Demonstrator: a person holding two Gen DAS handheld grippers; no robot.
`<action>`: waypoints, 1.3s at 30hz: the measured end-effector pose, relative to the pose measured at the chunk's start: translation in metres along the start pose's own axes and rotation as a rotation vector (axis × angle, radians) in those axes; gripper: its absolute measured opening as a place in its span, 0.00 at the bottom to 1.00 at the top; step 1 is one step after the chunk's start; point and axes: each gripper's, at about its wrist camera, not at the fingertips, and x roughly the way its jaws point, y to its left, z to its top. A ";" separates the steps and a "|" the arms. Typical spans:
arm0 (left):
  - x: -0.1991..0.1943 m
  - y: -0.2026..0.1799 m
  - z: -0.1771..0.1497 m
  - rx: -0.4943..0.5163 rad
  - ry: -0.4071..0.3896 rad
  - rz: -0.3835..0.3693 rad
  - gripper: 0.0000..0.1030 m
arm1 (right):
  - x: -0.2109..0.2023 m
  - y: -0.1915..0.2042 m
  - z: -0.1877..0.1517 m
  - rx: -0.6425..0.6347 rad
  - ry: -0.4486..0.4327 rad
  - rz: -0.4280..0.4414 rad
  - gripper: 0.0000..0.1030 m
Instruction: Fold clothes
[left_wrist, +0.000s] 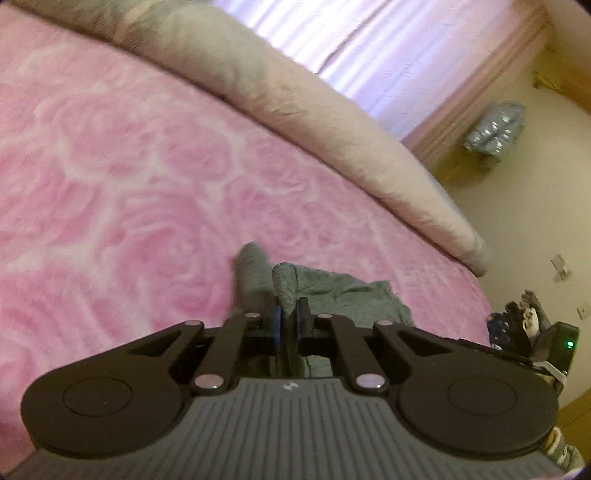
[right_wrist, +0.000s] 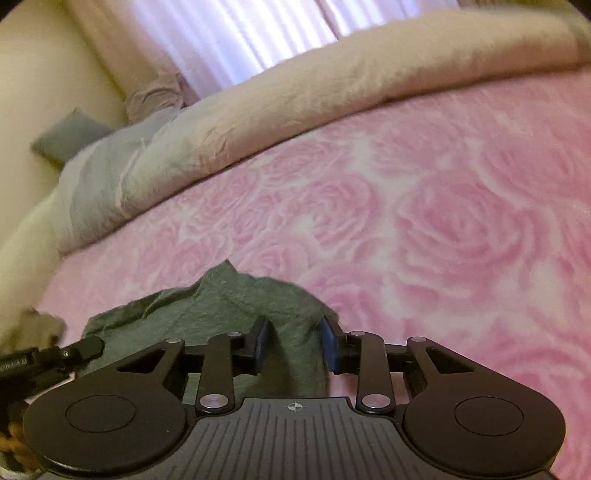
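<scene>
A grey-green garment (left_wrist: 332, 291) lies crumpled on the pink rose-patterned bed cover (left_wrist: 129, 166), close to its near edge. My left gripper (left_wrist: 288, 321) is shut on a raised fold of the garment, which stands up between the pads. In the right wrist view the same garment (right_wrist: 221, 299) spreads to the left under my right gripper (right_wrist: 293, 343). Its blue-faced pads stand apart with a bunched ridge of the cloth in the gap, and I see no firm pinch. Part of the garment is hidden under both gripper bodies.
A long beige rolled duvet (left_wrist: 314, 110) runs along the far side of the bed, with grey pillows (right_wrist: 70, 140) at one end. Pale curtains (right_wrist: 229, 37) hang behind. Beyond the bed's edge are a cream floor and dark clutter (left_wrist: 517, 317).
</scene>
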 end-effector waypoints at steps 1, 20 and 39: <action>0.002 0.000 -0.003 0.010 0.007 0.019 0.07 | 0.004 0.005 -0.001 -0.041 -0.001 -0.020 0.30; -0.194 -0.018 -0.148 -0.373 -0.035 0.109 0.40 | -0.191 0.023 -0.150 -0.347 -0.062 0.010 0.65; -0.156 -0.012 -0.162 -0.549 -0.125 0.092 0.03 | -0.155 0.092 -0.211 -0.905 -0.091 -0.210 0.31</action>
